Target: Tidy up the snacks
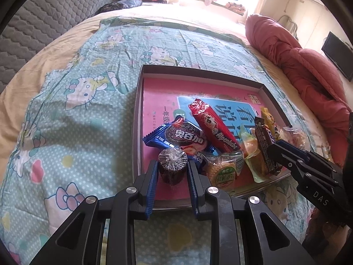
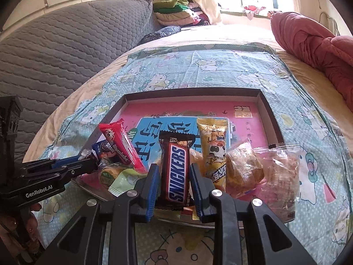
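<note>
A shallow box lid (image 1: 141, 101) with a pink book inside lies on the bed and holds several snacks. My left gripper (image 1: 172, 165) is shut on a small round dark sweet in clear wrap (image 1: 172, 164) over the box's near left corner. My right gripper (image 2: 174, 172) is shut on a Snickers bar (image 2: 176, 170), also seen in the left wrist view (image 1: 264, 145). In the box lie a blue Oreo pack (image 1: 178, 138), a red Alpenliebe stick (image 1: 215, 124), a yellow stick (image 2: 215, 148) and a green-labelled cake (image 1: 222, 172).
Two clear-wrapped pastries (image 2: 245, 170) (image 2: 284, 170) lie at the box's right edge. The box sits on a Hello Kitty sheet (image 1: 83, 88). A red quilt (image 1: 308, 66) lies to the right, a grey quilted headboard (image 2: 55, 50) to the left, and folded clothes (image 2: 176, 11) at the back.
</note>
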